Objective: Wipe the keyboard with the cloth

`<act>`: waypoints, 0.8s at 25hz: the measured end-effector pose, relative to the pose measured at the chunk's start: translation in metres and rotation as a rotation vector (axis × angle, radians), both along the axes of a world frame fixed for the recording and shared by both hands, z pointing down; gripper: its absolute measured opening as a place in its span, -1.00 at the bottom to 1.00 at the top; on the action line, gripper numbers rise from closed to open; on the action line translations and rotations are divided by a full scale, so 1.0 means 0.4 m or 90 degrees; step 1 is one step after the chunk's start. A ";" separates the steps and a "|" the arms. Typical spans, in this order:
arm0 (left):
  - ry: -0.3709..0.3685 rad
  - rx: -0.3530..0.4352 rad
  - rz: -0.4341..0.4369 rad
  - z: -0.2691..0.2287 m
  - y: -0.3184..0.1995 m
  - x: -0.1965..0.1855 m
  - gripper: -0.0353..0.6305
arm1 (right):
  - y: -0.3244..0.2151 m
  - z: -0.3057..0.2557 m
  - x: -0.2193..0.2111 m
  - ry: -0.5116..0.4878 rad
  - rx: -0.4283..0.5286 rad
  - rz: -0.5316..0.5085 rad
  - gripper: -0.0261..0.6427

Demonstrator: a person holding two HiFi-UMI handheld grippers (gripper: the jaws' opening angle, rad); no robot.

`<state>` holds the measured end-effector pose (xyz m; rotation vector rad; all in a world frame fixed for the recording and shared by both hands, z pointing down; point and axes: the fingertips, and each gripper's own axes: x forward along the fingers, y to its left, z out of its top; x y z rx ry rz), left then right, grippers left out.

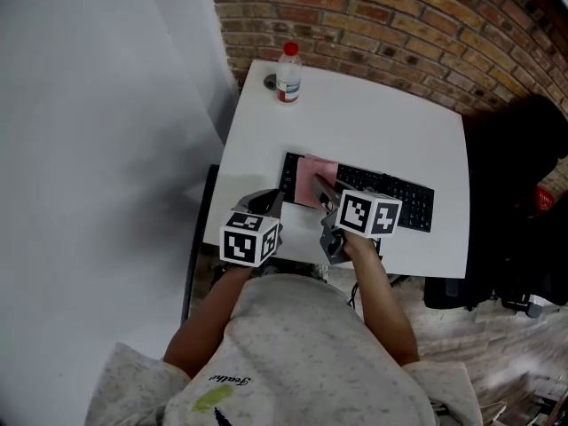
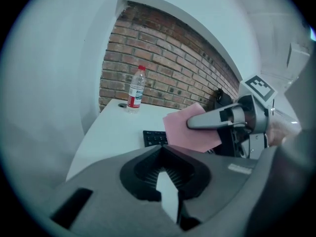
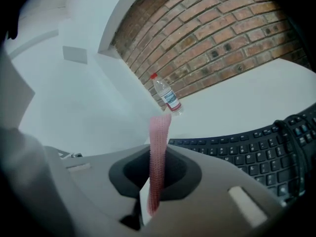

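My right gripper [image 1: 321, 187] is clamped on the pink cloth [image 1: 309, 177], which hangs over the 9 o'clock end of the keyboard [image 1: 399, 198]. My left gripper [image 2: 162, 153] is closed on nothing.

Likely risks: the unbraced keyboard slides, or the keys drag the cloth free.

The white table [image 1: 373, 122] carries a bottle [image 1: 287, 74] at 11 o'clock. The brick wall [image 1: 399, 25] is at 12 o'clock.

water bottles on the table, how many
1. The water bottle stands upright at the far left corner of the table, by the brick wall, well apart from the keyboard. None other shows in any view.
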<state>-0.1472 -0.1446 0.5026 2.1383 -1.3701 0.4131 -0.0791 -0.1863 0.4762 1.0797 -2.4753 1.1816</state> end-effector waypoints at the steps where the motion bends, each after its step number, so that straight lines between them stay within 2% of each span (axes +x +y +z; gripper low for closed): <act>1: 0.001 0.000 0.000 -0.001 0.003 -0.011 -0.91 | 0.005 0.005 -0.022 -0.003 -0.001 -0.003 -0.87; 10: 0.001 -0.003 0.014 0.001 0.031 -0.075 -0.91 | 0.033 0.083 -0.153 -0.014 -0.022 0.008 -0.87; 15: 0.000 -0.011 0.025 0.015 0.041 -0.085 -0.91 | 0.044 0.121 -0.160 0.022 -0.030 0.021 -0.87; 20: 0.005 -0.010 0.050 0.023 0.036 -0.056 -0.91 | 0.050 0.137 -0.141 0.035 -0.031 0.036 -0.87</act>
